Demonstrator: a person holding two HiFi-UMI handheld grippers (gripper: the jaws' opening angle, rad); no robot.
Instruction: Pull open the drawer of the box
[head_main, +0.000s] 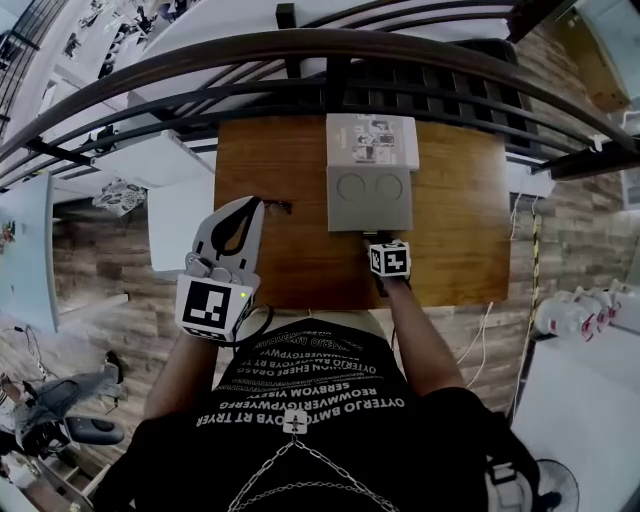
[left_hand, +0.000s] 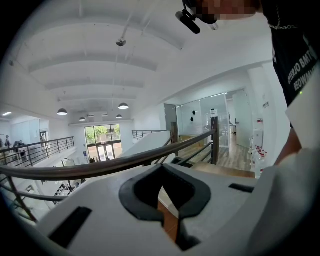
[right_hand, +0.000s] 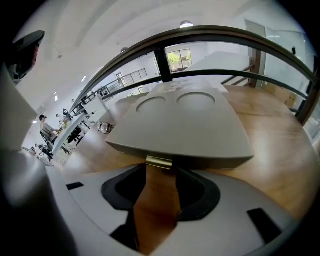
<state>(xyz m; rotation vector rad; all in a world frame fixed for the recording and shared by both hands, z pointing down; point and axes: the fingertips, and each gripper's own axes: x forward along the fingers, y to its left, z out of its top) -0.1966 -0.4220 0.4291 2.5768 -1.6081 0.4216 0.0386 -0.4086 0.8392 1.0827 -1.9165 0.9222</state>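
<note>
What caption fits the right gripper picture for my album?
Open right gripper facing the small metal pull tab of the gray box on a wooden table.

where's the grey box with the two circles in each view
Head view: grey box just above the picture's centre.
Left gripper view: not in it.
Right gripper view: grey box fills the middle.
Shared landmark: the curved handrail, in all three.

Wooden table (head_main: 450, 200): curved dark railing (head_main: 300, 45) is mounted beyond it; plank floor (head_main: 580, 230) is laid beneath; pendant lamps (left_hand: 123, 106) are hung from white ceiling (left_hand: 150, 75) beyond.
</note>
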